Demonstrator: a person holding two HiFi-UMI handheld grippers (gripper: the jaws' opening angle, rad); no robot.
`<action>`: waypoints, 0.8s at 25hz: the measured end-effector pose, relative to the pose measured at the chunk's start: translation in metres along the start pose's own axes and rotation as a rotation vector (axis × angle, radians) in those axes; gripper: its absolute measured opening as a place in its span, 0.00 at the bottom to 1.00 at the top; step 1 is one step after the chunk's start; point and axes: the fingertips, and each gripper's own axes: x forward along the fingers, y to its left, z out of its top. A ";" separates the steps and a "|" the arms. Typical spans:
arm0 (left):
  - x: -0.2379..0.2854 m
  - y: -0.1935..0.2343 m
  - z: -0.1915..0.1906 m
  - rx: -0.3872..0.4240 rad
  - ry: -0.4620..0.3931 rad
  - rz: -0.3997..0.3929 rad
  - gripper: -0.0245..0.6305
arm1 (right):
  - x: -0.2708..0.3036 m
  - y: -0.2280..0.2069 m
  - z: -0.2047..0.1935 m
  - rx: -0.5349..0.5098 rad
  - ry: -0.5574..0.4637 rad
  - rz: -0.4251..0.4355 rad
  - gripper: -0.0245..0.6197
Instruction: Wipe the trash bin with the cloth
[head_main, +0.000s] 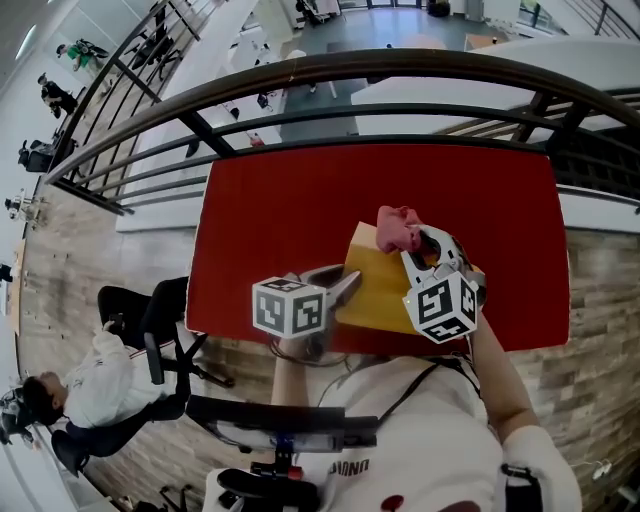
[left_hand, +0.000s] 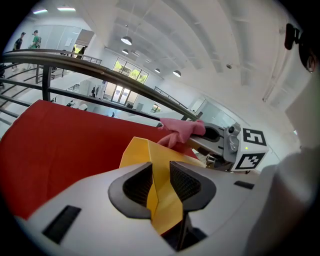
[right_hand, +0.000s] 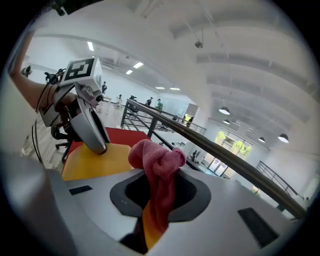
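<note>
The yellow trash bin (head_main: 378, 292) lies over the near edge of the red table (head_main: 270, 210). My left gripper (head_main: 343, 290) is shut on the bin's thin wall; in the left gripper view the yellow wall (left_hand: 152, 165) runs pinched between both pads. My right gripper (head_main: 418, 248) is shut on a bunched pink cloth (head_main: 397, 228), which sticks out past its jaws above the bin's far side. In the right gripper view the cloth (right_hand: 158, 162) fills the jaws, with the bin (right_hand: 97, 159) and the left gripper (right_hand: 92, 137) beyond it.
A dark metal railing (head_main: 330, 75) runs behind the table, with a lower floor past it. A black office chair (head_main: 150, 315) and a seated person in white (head_main: 95, 385) are to the left. The floor around is wood-patterned.
</note>
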 end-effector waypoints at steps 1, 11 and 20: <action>0.000 0.000 -0.001 0.001 -0.002 0.001 0.21 | 0.009 0.009 0.008 -0.031 -0.003 0.034 0.13; 0.000 0.003 -0.002 -0.007 -0.014 0.001 0.21 | 0.036 0.046 0.013 -0.194 0.055 0.184 0.13; 0.005 0.003 0.004 -0.010 -0.001 -0.005 0.21 | -0.022 0.010 -0.063 -0.156 0.232 0.134 0.13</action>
